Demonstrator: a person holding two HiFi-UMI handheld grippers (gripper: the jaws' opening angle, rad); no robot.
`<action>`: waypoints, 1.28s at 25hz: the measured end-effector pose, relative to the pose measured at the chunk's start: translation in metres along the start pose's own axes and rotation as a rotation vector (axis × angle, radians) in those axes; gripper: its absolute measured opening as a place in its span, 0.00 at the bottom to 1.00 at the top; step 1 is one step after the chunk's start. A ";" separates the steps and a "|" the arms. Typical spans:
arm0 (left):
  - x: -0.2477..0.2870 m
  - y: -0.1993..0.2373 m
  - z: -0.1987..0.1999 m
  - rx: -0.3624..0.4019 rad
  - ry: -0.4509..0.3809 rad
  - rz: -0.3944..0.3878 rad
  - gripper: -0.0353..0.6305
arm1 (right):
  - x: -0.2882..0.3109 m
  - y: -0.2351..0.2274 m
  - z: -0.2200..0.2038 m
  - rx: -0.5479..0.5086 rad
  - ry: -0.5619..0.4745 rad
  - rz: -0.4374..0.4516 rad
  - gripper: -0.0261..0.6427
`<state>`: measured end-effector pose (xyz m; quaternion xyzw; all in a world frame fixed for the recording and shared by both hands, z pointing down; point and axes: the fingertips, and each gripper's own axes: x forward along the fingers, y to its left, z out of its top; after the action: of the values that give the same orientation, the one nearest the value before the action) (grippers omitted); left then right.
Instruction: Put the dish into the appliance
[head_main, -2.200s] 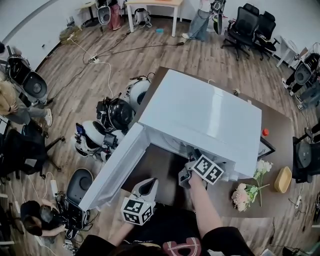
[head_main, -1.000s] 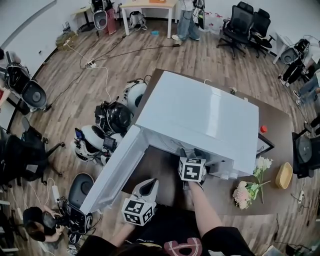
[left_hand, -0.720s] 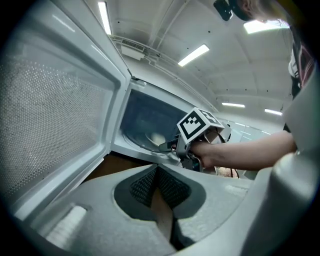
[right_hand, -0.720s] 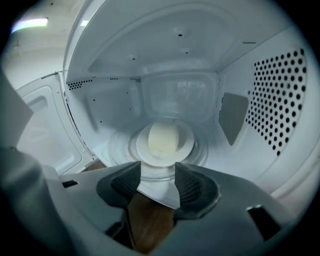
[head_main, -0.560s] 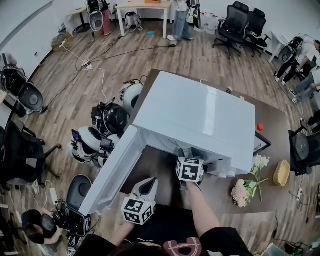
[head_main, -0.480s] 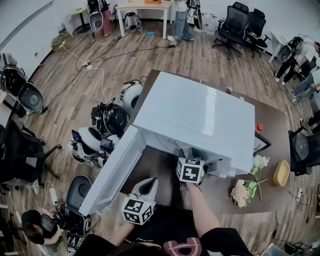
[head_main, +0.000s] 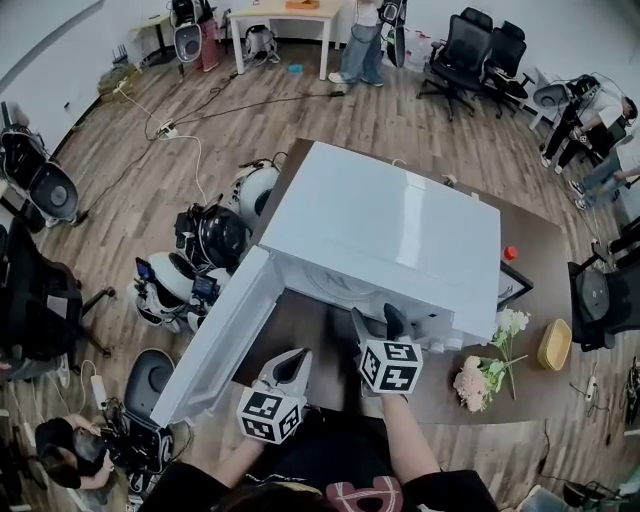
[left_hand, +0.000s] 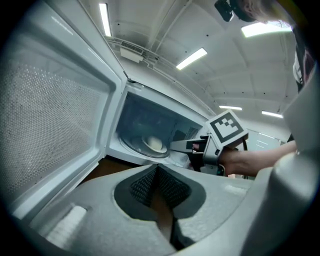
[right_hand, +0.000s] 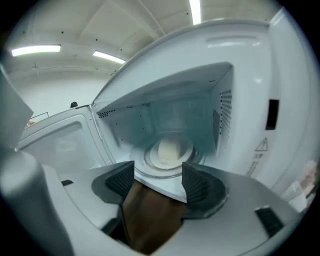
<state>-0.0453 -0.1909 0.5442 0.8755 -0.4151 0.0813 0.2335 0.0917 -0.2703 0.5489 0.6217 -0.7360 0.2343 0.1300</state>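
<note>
A white microwave (head_main: 385, 225) stands on the brown table (head_main: 545, 290) with its door (head_main: 225, 335) swung open to the left. A pale round dish (right_hand: 169, 149) rests on the glass turntable inside and also shows in the left gripper view, dish (left_hand: 155, 144). My right gripper (head_main: 375, 318) hovers just outside the cavity mouth. Its jaws are opening, with nothing between them (right_hand: 157, 175). My left gripper (head_main: 290, 362) hangs lower left, near the door, shut and empty (left_hand: 157, 172). From there I see the right gripper (left_hand: 181, 146) pointing at the dish.
Pink and white flowers (head_main: 482, 375) lie on the table right of the microwave, with a wooden bowl (head_main: 552, 345) beyond them. A red button (head_main: 510, 253) sits behind. Round robot parts (head_main: 205, 235) crowd the floor left of the table.
My right gripper has drawn back out of the microwave toward me and its jaws have spread wider. The dish stays on the turntable. The left gripper has barely moved.
</note>
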 end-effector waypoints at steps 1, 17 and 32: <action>0.001 -0.001 0.001 0.000 -0.004 -0.003 0.07 | -0.007 0.000 0.000 0.009 -0.012 0.009 0.49; 0.006 -0.023 0.009 0.027 -0.032 -0.030 0.07 | -0.084 0.001 -0.031 -0.080 -0.060 -0.013 0.39; 0.006 -0.051 -0.002 0.059 -0.015 -0.104 0.07 | -0.111 -0.005 -0.047 -0.033 -0.113 -0.117 0.05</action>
<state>-0.0026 -0.1666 0.5307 0.9030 -0.3680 0.0747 0.2086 0.1131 -0.1525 0.5364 0.6736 -0.7084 0.1789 0.1118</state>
